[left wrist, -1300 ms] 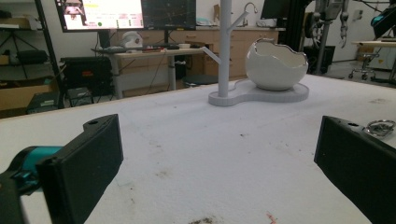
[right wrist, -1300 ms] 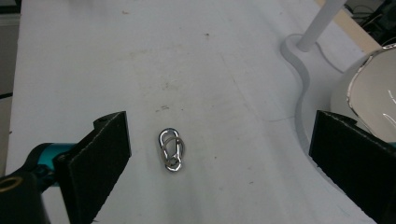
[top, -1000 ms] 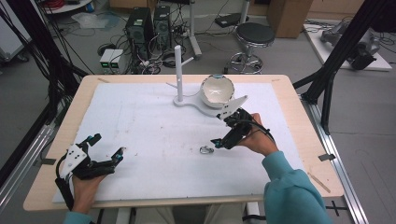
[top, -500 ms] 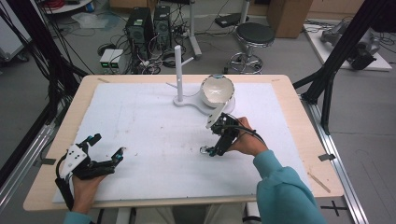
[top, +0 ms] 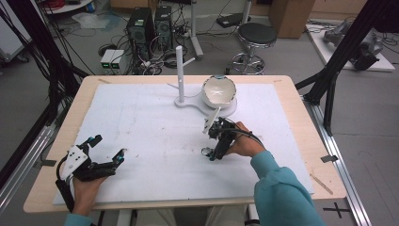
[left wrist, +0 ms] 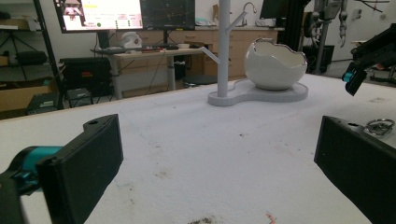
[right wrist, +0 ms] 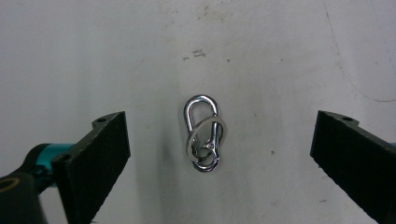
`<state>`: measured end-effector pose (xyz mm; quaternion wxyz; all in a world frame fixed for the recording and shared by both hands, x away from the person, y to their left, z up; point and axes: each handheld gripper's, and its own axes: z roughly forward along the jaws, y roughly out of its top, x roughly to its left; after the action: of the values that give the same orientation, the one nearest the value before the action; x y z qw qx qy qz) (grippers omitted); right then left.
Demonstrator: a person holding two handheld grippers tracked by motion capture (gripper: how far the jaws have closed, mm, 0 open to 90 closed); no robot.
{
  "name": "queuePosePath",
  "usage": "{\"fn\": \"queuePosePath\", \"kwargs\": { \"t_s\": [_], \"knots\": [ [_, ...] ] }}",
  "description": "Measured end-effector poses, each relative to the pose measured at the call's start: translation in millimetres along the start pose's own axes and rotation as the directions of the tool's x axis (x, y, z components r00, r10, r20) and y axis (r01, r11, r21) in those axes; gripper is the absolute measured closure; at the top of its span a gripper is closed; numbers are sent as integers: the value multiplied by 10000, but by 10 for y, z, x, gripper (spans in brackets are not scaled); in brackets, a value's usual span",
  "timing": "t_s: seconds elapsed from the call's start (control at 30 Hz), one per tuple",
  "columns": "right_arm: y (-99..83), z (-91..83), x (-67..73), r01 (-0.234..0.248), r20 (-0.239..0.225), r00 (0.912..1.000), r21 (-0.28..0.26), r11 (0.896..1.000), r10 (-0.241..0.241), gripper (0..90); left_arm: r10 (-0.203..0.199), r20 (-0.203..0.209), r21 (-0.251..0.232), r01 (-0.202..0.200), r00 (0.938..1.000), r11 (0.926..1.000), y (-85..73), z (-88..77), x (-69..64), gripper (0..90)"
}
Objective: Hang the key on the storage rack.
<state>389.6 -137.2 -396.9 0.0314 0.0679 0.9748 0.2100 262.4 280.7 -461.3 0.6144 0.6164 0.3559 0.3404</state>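
A small silver carabiner clip with a ring (right wrist: 203, 133) lies flat on the white table mat (top: 150, 122). In the high view the clip (top: 206, 151) sits just left of my right gripper (top: 215, 154), which points down at it. In the right gripper view, the right gripper (right wrist: 222, 120) is open, its jaws wide apart on either side of the clip and not touching it. My left gripper (top: 109, 147) rests open at the front left of the mat, holding nothing. The left gripper view looks past the left gripper (left wrist: 218, 126) to the clip (left wrist: 379, 126) and the right gripper (left wrist: 357, 77).
A white stand with an upright branched post (top: 179, 75) and a cracked-egg-shaped white bowl (top: 219, 92) stands at the back middle of the mat; both the post (left wrist: 224, 46) and the bowl (left wrist: 273, 63) appear in the left gripper view. Black frame legs (top: 329, 80) flank the table.
My right gripper has moved from beside the bowl toward the front and left, tipping down over the clip. The left gripper has stayed put.
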Motion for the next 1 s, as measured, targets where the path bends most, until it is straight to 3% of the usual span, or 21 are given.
{"fn": "queuePosePath", "kwargs": {
  "t_s": [0.3, 0.5, 0.87, 1.0],
  "knots": [
    [-2, 59, -26, -14, -524, 9986, 365, 9993, 33, 189, 0, 3, -4, 0, 10000, 10000, 0, 0, -1, 17],
    [3, 67, -35, -76, -752, 9971, 459, 9989, 111, 371, -11, 7, -6, 11, 10000, 10000, -1, 0, -2, 17],
    [20, 80, -29, 66, -714, 9974, 838, 9965, -6, 549, 12, 21, -10, -12, 10000, 10000, 0, 0, -2, 17],
    [24, 79, -31, 149, -689, 9976, 857, 9962, -90, 576, 26, 25, -9, -26, 10000, 10000, 0, 0, -3, 17]
  ]
}}
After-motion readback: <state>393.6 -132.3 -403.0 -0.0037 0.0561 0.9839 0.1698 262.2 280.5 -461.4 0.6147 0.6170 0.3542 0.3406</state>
